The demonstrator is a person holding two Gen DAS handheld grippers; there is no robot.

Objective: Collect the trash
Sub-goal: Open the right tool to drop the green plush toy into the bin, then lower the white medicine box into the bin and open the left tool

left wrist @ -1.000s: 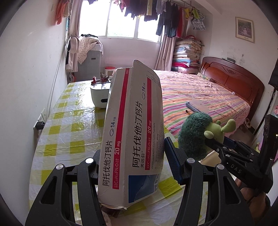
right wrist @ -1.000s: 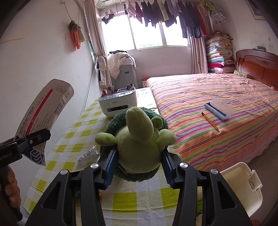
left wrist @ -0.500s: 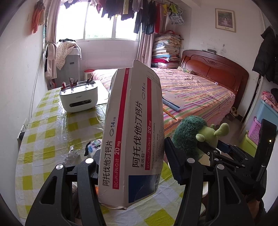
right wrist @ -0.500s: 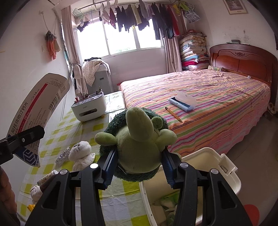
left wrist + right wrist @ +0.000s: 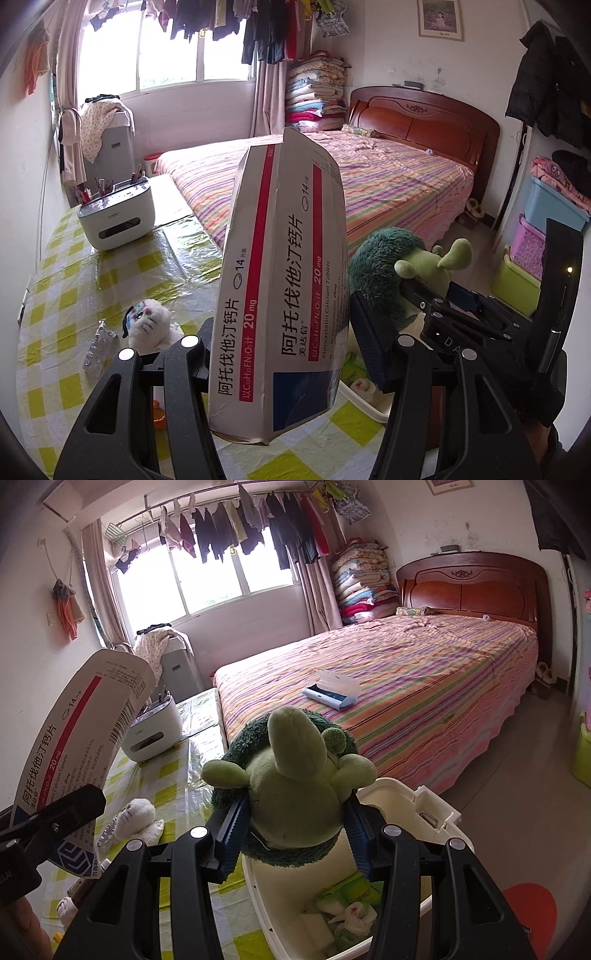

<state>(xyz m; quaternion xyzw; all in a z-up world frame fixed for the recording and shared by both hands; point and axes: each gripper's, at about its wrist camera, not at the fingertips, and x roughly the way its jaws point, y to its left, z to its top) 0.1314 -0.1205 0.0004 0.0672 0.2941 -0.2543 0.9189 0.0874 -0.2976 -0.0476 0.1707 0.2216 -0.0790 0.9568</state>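
Right now the medicine box [image 5: 280,291] stands up tall between the two blue pads of the left tongs [image 5: 280,354], which are clamped on its lower part, so it does not tip or slip while it is carried. It is an empty-looking card box with a bent top flap, so it is likely trash and is held up in the air over the edge of the desk [image 5: 74,280], near the bin. The white bin [image 5: 436,812] sits low beside the desk with its lid open, and green wrappers and crumpled paper [image 5: 351,908] lie in it already, so that is where trash goes. The right tongs [image 5: 295,830] are clamped on the green plush turtle [image 5: 295,797], squeezing its soft belly from both sides, and they hold it right above the open bin. A soft toy squashes, so the pads must press in to keep it. On the desk a small white plush cat [image 5: 149,325] and a silver pill sheet [image 5: 98,347] lie close together, not yet picked up. A white pen holder [image 5: 116,218] stands far back, out of the way.
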